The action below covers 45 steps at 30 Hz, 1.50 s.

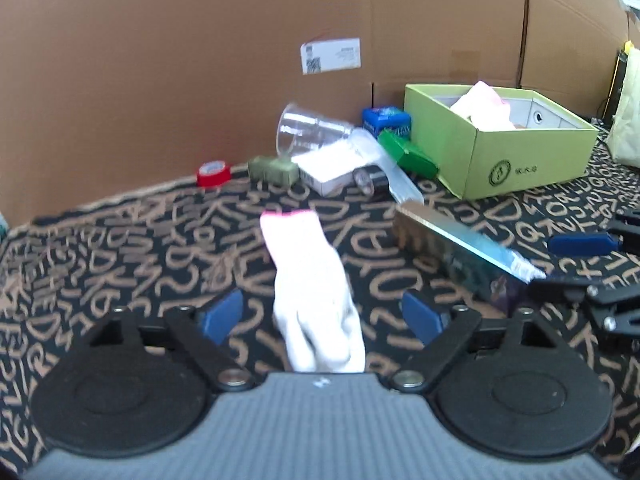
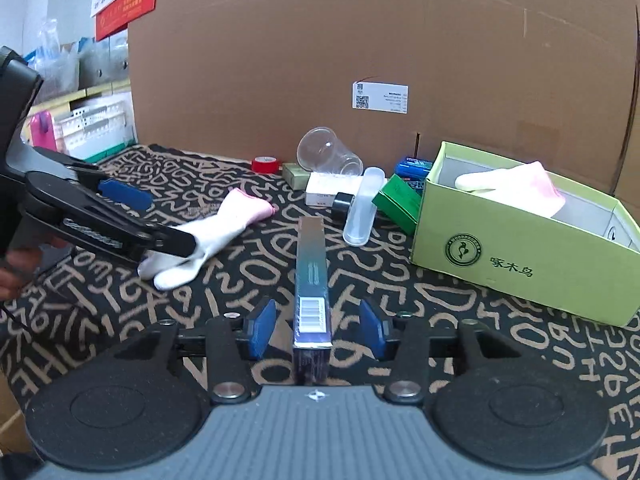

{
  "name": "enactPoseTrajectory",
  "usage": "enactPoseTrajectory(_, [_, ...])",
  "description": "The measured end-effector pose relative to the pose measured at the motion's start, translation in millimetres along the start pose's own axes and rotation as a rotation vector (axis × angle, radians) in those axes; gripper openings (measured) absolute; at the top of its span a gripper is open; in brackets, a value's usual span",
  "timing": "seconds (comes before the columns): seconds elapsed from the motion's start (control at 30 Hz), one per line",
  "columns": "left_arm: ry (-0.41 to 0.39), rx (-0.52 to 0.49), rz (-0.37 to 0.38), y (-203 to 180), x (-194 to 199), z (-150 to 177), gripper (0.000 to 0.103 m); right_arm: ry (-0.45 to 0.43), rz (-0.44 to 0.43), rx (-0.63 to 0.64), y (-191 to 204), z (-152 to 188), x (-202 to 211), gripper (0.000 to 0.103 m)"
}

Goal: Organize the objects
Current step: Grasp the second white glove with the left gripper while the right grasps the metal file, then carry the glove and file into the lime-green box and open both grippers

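Left gripper (image 1: pixel 322 314): fingers spread wide, released. White glove (image 1: pixel 316 284) with pink cuff lies flat on the patterned desk (image 1: pixel 120 248) between the blue pads, touching neither; cuff points to 12 o'clock, glove fingers toward the camera.

Right gripper (image 2: pixel 316 330): fingers parted, not clamped. Long narrow box (image 2: pixel 312 280) with a barcode label lies on the desk between the pads, a gap showing on each side; it runs toward 12 o'clock.

Right wrist view: the glove sits at 10 o'clock of the long box, with the left gripper over its finger end.

Green shoebox (image 2: pixel 516 248) at 2 o'clock, open, a second pink-and-white glove (image 2: pixel 516 186) inside.

At 12 o'clock, along the cardboard wall (image 2: pixel 280 60): tipped clear cup (image 2: pixel 326 156), red tape roll (image 2: pixel 265 165), several small boxes clustered.
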State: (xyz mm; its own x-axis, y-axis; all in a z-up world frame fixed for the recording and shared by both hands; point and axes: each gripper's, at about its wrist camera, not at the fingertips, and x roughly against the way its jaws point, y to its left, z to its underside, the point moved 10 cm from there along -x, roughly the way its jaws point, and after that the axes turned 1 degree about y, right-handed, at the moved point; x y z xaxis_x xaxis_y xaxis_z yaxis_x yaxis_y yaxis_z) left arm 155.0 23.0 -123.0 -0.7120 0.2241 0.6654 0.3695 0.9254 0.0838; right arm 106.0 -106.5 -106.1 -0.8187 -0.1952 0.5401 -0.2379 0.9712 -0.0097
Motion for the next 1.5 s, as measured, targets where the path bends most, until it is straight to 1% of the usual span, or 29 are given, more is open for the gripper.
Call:
enactPoseTrajectory(0.1, [0.005, 0.009, -0.017, -1, -13, -12, 0.088, -0.003, 0.001, -0.003, 2, -3, -4, 0.051])
enactPoseTrajectory(0.13, [0.015, 0.017, -0.024, 1, -19, -14, 0.086, -0.003, 0.002, -0.004, 3, -4, -6, 0.05])
enactPoseTrajectory(0.17, [0.032, 0.023, -0.027, 2, -26, -15, 0.081, -0.004, 0.002, -0.007, 3, -4, -7, 0.05])
enactPoseTrajectory(0.2, [0.057, 0.029, -0.02, 2, -34, -14, 0.066, -0.004, 0.002, -0.011, 3, -5, -8, 0.05])
enactPoseTrajectory(0.23, [0.088, 0.041, -0.004, 3, -41, -13, 0.053, -0.003, 0.002, -0.017, 2, -6, -10, 0.05])
enactPoseTrajectory(0.27, [0.118, 0.061, 0.012, 4, -47, -11, 0.05, -0.005, -0.002, -0.024, 2, -8, -12, 0.05])
enactPoseTrajectory(0.3, [0.141, 0.079, 0.026, 6, -52, -9, 0.049, -0.004, -0.005, -0.033, 0, -9, -14, 0.05])
enactPoseTrajectory(0.37, [0.151, 0.091, 0.019, 10, -57, -8, 0.049, 0.002, -0.009, -0.048, -2, -10, -21, 0.05])
enactPoseTrajectory(0.4, [0.147, 0.088, 0.008, 12, -57, -7, 0.05, 0.005, -0.013, -0.051, -2, -11, -25, 0.05])
enactPoseTrajectory(0.43, [0.144, 0.084, 0.0, 13, -57, -6, 0.054, 0.01, -0.014, -0.053, -3, -12, -30, 0.05])
enactPoseTrajectory(0.5, [0.148, 0.081, -0.003, 14, -58, -5, 0.056, 0.02, -0.017, -0.058, -3, -12, -38, 0.048])
enactPoseTrajectory(0.53, [0.154, 0.079, -0.003, 15, -59, -4, 0.055, 0.026, -0.018, -0.062, -3, -12, -42, 0.044])
enactPoseTrajectory(0.6, [0.173, 0.067, 0.007, 13, -62, -1, 0.047, 0.035, -0.025, -0.069, -2, -12, -47, 0.042])
enactPoseTrajectory(0.63, [0.179, 0.059, 0.009, 13, -63, 0, 0.048, 0.035, -0.029, -0.069, -1, -13, -49, 0.041])
enactPoseTrajectory(0.7, [0.172, 0.045, -0.003, 12, -62, 0, 0.049, 0.036, -0.026, -0.065, -1, -13, -52, 0.041])
enactPoseTrajectory(0.73, [0.17, 0.044, -0.008, 11, -63, -1, 0.052, 0.039, -0.023, -0.064, -1, -14, -55, 0.04])
enactPoseTrajectory(0.77, [0.17, 0.045, -0.012, 12, -64, -1, 0.052, 0.043, -0.022, -0.064, -1, -14, -57, 0.036])
enactPoseTrajectory(0.8, [0.172, 0.046, -0.011, 11, -65, -1, 0.052, 0.046, -0.022, -0.066, -1, -14, -59, 0.034])
enactPoseTrajectory(0.83, [0.172, 0.049, -0.01, 11, -65, -1, 0.051, 0.05, -0.022, -0.067, -1, -13, -62, 0.031])
enactPoseTrajectory(0.87, [0.171, 0.05, -0.004, 11, -65, -1, 0.048, 0.052, -0.02, -0.068, -2, -12, -63, 0.026])
enactPoseTrajectory(0.9, [0.171, 0.05, 0.006, 10, -64, -1, 0.039, 0.052, -0.014, -0.066, -3, -11, -64, 0.026])
enactPoseTrajectory(0.93, [0.17, 0.045, 0.013, 8, -62, -1, 0.028, 0.047, -0.015, -0.063, -3, -11, -63, 0.026])
enactPoseTrajectory(1.0, [0.165, 0.027, 0.005, 3, -58, -1, 0.019, 0.043, -0.014, -0.066, -3, -10, -61, 0.025])
enactPoseTrajectory(1.03, [0.158, 0.017, 0.0, 0, -55, -2, 0.013, 0.039, -0.016, -0.071, -3, -10, -58, 0.025])
enactPoseTrajectory(1.1, [0.147, 0.016, 0.018, -8, -49, -5, 0.012, 0.023, -0.026, -0.091, -5, -10, -50, 0.025])
enactPoseTrajectory(1.2, [0.125, 0.039, 0.101, -25, -33, -16, 0.011, -0.018, -0.028, -0.117, -11, -14, -34, 0.025])
enactPoseTrajectory(1.3, [0.07, 0.017, 0.147, -47, -15, -36, 0.011, -0.065, -0.014, -0.148, -24, -21, -16, 0.025])
enactPoseTrajectory(1.4, [0.018, -0.004, 0.199, -71, 1, -58, 0.011, -0.12, 0.014, -0.18, -46, -30, 4, 0.025])
enactPoseTrajectory(1.5, [-0.024, -0.015, 0.249, -96, 9, -84, 0.011, -0.176, 0.066, -0.211, -74, -39, 23, 0.025])
